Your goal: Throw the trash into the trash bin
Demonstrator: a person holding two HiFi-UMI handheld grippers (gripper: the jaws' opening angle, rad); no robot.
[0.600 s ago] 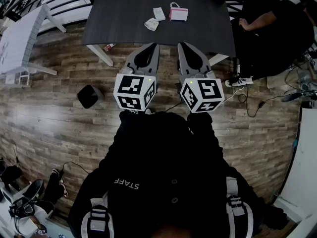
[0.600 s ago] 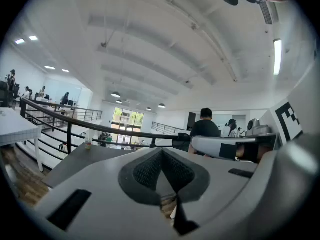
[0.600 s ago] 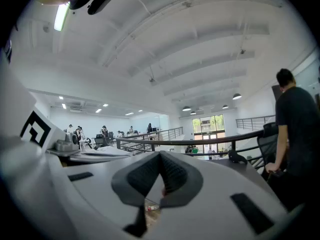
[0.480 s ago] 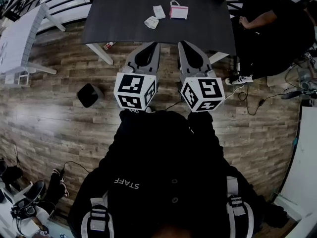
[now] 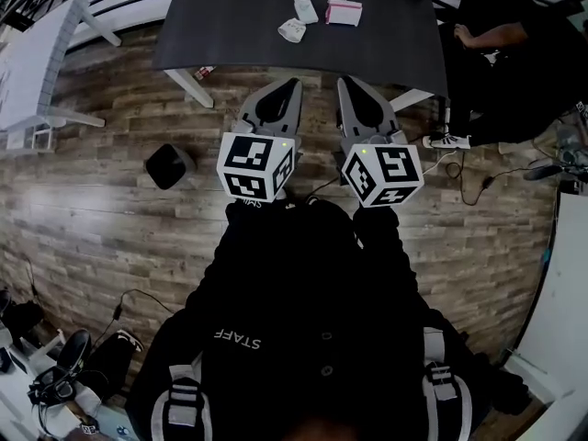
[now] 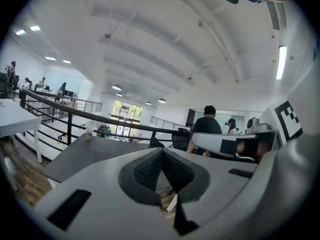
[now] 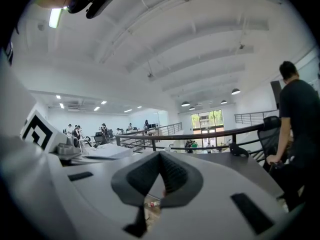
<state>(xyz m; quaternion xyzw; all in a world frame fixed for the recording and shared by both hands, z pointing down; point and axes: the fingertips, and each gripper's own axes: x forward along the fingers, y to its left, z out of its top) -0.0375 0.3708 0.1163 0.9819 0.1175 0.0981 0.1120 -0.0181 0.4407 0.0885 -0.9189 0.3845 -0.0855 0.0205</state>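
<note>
Left gripper: jaws pressed together, nothing between them. Right gripper: likewise closed, empty. Both side by side, tips just short of near edge of dark table. Trash on tabletop at 12 o'clock from tips, well apart: crumpled paper, white packet, pink-edged small bag. Black trash bin on wooden floor, 8 o'clock from left gripper.

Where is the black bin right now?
In the head view, the black bin stands on the wooden floor, left of the left gripper, near the corner of the dark table.
</note>
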